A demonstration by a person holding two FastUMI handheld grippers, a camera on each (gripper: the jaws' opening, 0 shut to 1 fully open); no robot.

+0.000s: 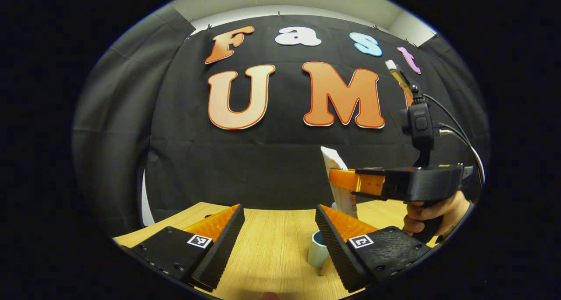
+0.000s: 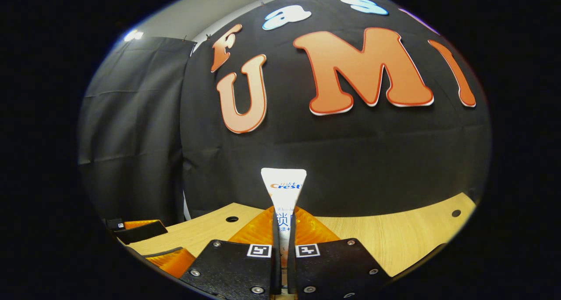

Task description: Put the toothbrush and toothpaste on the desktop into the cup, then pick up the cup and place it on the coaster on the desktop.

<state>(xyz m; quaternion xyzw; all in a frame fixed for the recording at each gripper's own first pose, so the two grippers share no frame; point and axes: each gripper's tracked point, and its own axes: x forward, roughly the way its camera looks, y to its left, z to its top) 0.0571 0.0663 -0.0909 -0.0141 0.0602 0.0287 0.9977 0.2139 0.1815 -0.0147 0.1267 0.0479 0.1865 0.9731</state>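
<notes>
My right gripper [image 2: 283, 236] is shut on a white toothpaste tube [image 2: 284, 188], which stands upright with its flat crimped end on top. In the left gripper view that same right gripper [image 1: 344, 181], with a hand [image 1: 431, 214] on its handle, holds the tube [image 1: 335, 164] over the table. A pale blue cup [image 1: 317, 249] stands just below the tube, half hidden behind one finger of my left gripper [image 1: 278, 243]. That finger also hides the tube's lower end. My left gripper is open, with bare wood between its fingers.
The light wooden table [image 1: 271, 230] runs back to the black cloth wall. Two round holes [image 2: 232, 219] [image 2: 456, 213] sit near its far edge. The left gripper's orange fingers [image 2: 140, 230] lie low on the left in the right gripper view.
</notes>
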